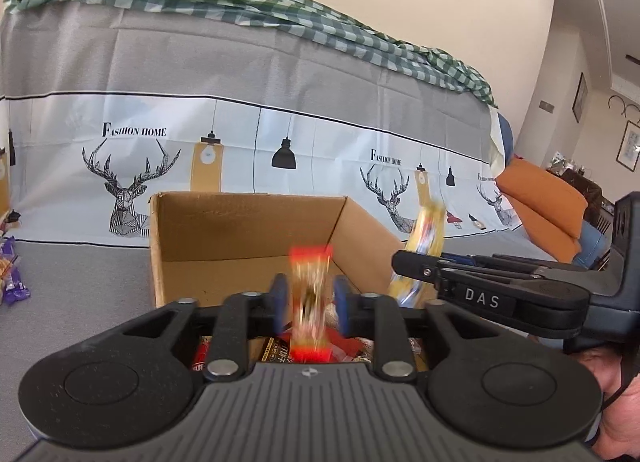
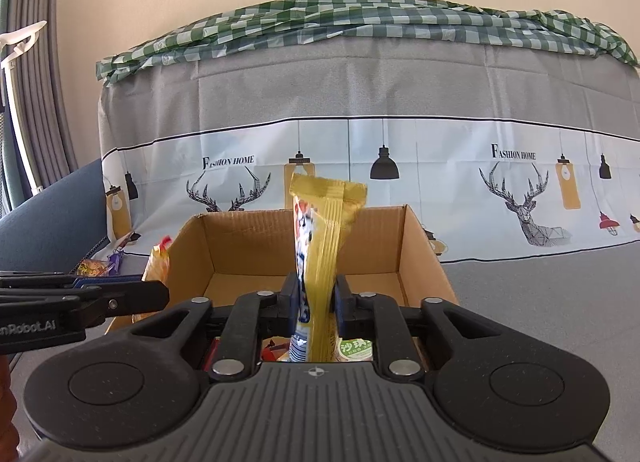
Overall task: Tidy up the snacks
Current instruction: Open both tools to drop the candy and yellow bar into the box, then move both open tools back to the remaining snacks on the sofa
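Note:
An open cardboard box (image 1: 240, 222) (image 2: 248, 238) stands on the grey sofa seat with several snack packs in its bottom. My left gripper (image 1: 310, 300) is shut on a blurred red and gold snack pack (image 1: 310, 294), held upright above the box's near side. My right gripper (image 2: 316, 302) is shut on a yellow snack pack (image 2: 320, 246), also upright over the box. The right gripper and its yellow pack (image 1: 426, 238) show at the right of the left wrist view. The left gripper's arm (image 2: 80, 298) shows at the left of the right wrist view.
Purple snack packs (image 1: 12, 278) lie on the seat at the far left. More loose snacks (image 2: 98, 266) lie left of the box. A printed deer cloth (image 1: 280, 134) covers the sofa back. Orange cushions (image 1: 548, 198) sit at the right.

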